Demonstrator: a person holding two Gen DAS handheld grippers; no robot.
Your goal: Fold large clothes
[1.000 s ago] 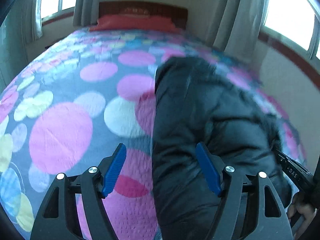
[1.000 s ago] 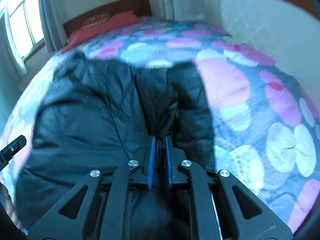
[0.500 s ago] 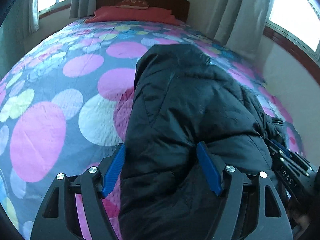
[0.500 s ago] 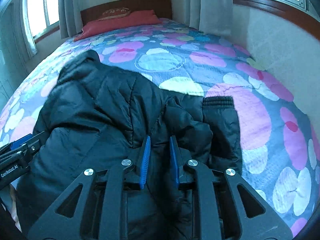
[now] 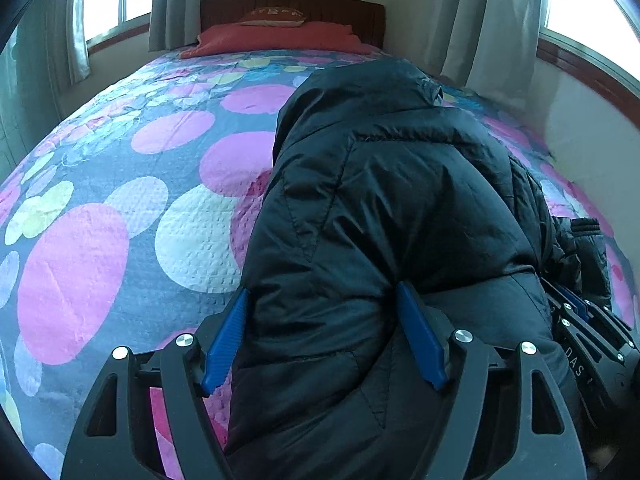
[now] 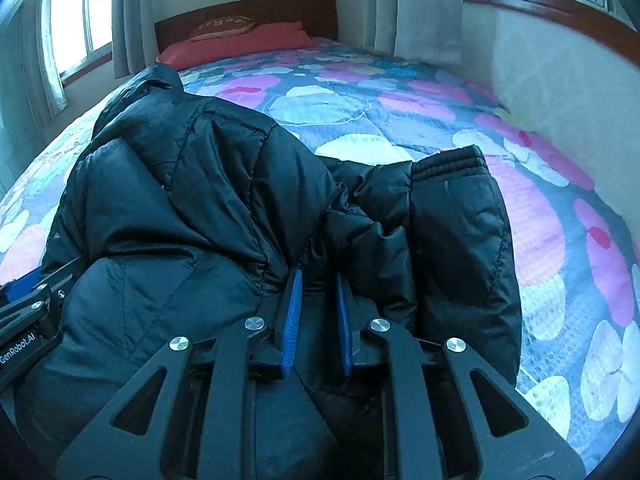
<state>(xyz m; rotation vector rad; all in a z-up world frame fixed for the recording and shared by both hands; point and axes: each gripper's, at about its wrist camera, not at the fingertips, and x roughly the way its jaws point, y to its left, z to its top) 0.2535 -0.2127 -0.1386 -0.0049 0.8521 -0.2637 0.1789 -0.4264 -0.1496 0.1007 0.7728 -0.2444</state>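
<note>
Black puffer jacket [image 5: 392, 208] is lying bunched on the bedspread [image 5: 120, 208], and everything gets placed off that jacket. To its left, the spread is showing big pink, white and yellow circles on grey. At the jacket's near left edge, the left gripper [image 5: 322, 336] is standing with its blue pads wide apart; the left pad [image 5: 226, 340] is sitting at the coat's outer seam and the right pad [image 5: 420, 340] is lying against the padded back, with a thick fold of fabric between them. Whether those pads are actually pressing the fold cannot be told. Beyond the jacket, at the far end of the bed, a red pillow [image 5: 276, 38] is resting below a dark wooden headboard [image 5: 292, 8], with curtains hanging on either side.

Moving right across the coat, the right gripper [image 6: 318, 312] is sitting at the jacket's near middle. Its jaws have just been closing, leaving only a narrow gap, and a pinch of black fabric is caught between the blue pads. Just right of that grip, a sleeve [image 6: 460, 216] is lying doubled, its ribbed cuff [image 6: 450, 162] pointing toward the headboard. Right of the sleeve, bare bedspread is running up to a pale wall [image 6: 560, 80].
</note>
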